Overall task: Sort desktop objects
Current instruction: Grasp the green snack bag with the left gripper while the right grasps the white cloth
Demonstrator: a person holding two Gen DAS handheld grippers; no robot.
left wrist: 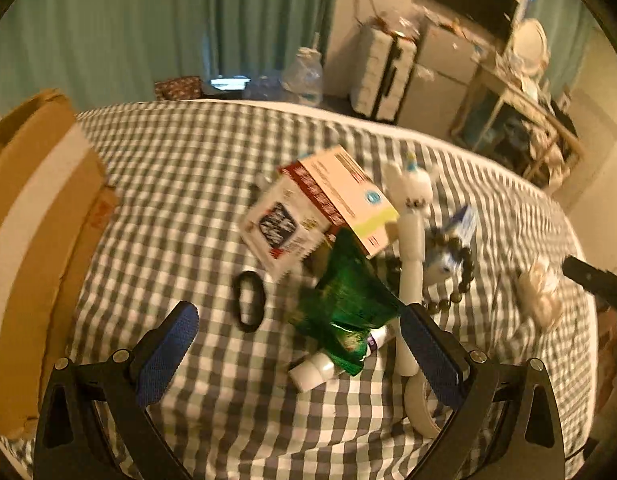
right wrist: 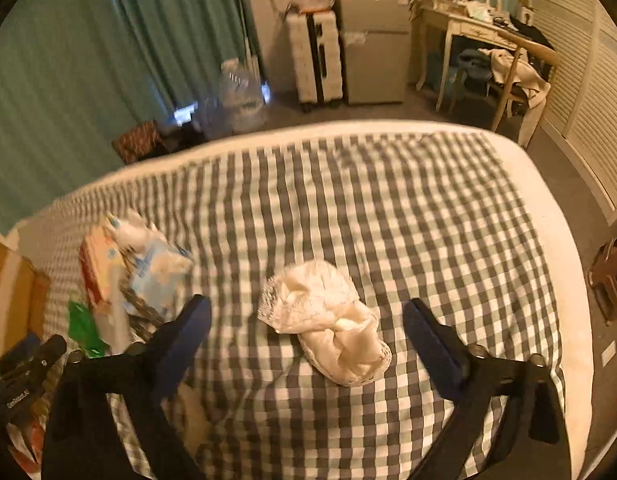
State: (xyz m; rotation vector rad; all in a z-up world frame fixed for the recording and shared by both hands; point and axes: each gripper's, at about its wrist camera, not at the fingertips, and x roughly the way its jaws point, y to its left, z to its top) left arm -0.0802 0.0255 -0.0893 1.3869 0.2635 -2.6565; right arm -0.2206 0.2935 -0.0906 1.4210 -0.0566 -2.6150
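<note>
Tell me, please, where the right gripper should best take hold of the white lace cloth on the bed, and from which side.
Probably from above, at the raised middle of the white lace cloth. It lies crumpled and alone on the checked bedcover, between the open fingers of the right gripper; the flat lace edges give little to pinch.

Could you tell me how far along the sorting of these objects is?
Nothing looks sorted yet. The red-and-white box, green foil packet, white tube and black hair tie lie heaped on the checked bedspread, beside the cardboard box. Both the left gripper and right gripper are open and empty; the right hovers over the white lace cloth.
</note>
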